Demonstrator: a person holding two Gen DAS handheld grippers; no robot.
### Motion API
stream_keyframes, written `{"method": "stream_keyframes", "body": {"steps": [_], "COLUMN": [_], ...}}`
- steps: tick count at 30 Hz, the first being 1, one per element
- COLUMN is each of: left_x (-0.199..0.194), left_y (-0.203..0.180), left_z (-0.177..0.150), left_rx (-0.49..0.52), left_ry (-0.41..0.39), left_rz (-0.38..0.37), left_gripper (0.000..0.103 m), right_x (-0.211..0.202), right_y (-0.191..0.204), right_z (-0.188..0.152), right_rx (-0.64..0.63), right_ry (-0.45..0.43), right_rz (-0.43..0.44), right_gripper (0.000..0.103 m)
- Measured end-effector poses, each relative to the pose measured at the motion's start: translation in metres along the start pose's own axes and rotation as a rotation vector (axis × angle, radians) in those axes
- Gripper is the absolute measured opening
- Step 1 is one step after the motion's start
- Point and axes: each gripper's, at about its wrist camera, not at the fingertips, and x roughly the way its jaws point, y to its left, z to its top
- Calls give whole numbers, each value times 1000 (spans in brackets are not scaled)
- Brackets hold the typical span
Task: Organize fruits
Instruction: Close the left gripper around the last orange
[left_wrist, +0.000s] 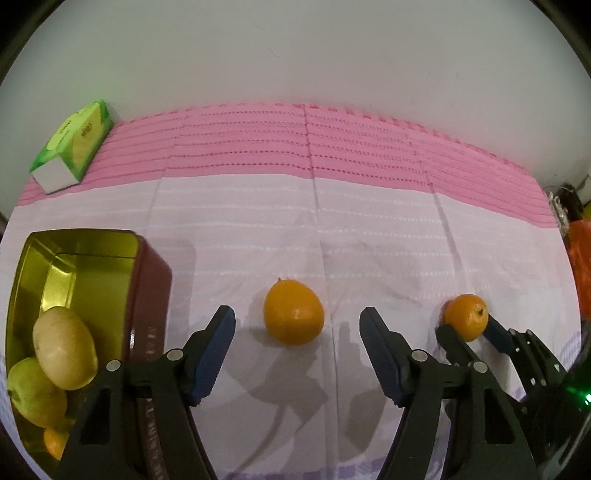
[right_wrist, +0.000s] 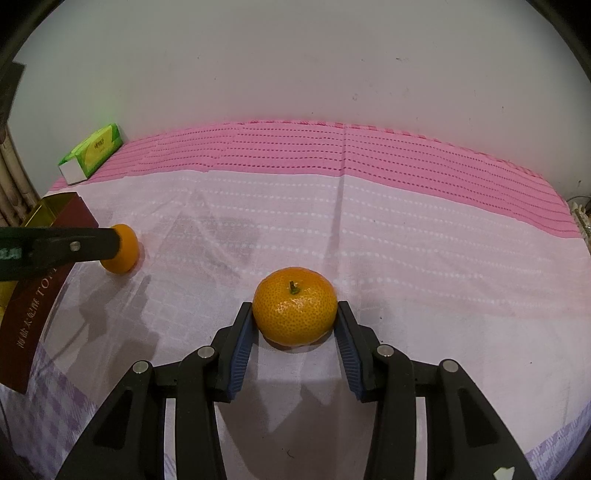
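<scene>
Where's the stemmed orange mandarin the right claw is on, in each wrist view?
Left wrist: the stemmed orange mandarin sits at right, between the right claw fingers.
Right wrist: the mandarin is centred, and the blue pads touch both sides.
Shared landmark: green tissue box, far left by the wall.

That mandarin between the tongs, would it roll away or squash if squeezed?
The mandarin is round but flattish and sits stem up, so it probably stays put. Its dimpled peel likely grips the ribbed pads well. It looks firm, though hard squeezing could bruise it.
</scene>
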Motion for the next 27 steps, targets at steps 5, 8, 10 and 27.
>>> {"method": "stream_keyframes", "body": {"steps": [5, 8, 10, 27], "left_x": [15, 20, 23, 7], "left_y": [-4, -6, -7, -6], "left_z": [1, 1, 1, -21], "left_rx": [10, 13, 26, 36], "left_ry": [24, 29, 27, 26], "left_rz": [11, 9, 19, 17], "left_gripper": [62, 56, 49, 38], "right_x": [0, 0, 0, -1], "right_y": [0, 0, 0, 1], "right_z": [0, 0, 0, -1], "right_rx": [0, 0, 0, -4], "right_ry": [0, -1, -1, 1], "right_rz": [1, 0, 1, -6], "right_gripper": [41, 41, 42, 42]}}
